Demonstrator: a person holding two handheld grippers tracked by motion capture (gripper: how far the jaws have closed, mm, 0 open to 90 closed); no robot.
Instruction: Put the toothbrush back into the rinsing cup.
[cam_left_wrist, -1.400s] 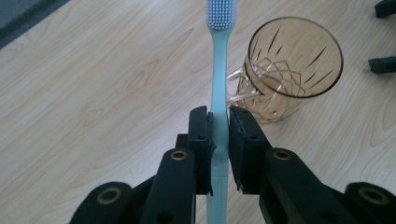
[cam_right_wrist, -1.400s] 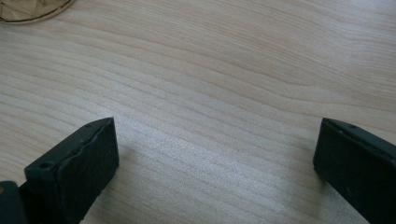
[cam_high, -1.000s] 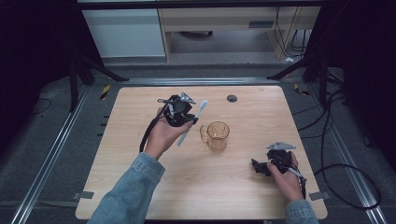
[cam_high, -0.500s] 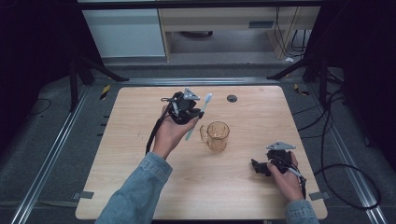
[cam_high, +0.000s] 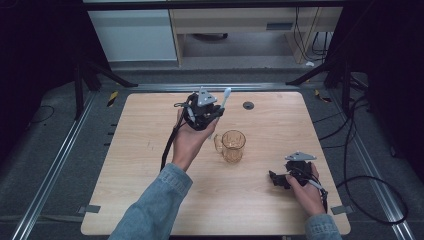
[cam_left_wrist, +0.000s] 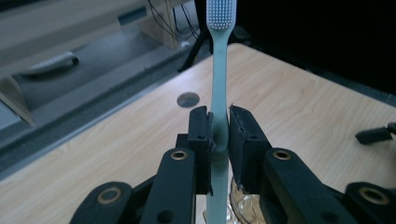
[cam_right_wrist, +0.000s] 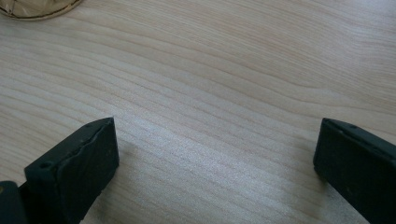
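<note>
Toothbrush (cam_left_wrist: 218, 88) (slim, pale plastic) clamped in left gripper (cam_left_wrist: 219, 135) fingers — right gripper (cam_right_wrist: 215, 154) splayed.

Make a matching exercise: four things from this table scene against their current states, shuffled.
Things:
1. toothbrush
2. mug
3. left hand-held gripper
4. right hand-held gripper

States:
A. jaws wide open, low over the wood
B. shut on a pale handle
C. clear, standing on the table
D. clamped, bristle end pointing away from the jaws

Pairs: 1-D, 2-C, 3-B, 4-A
</note>
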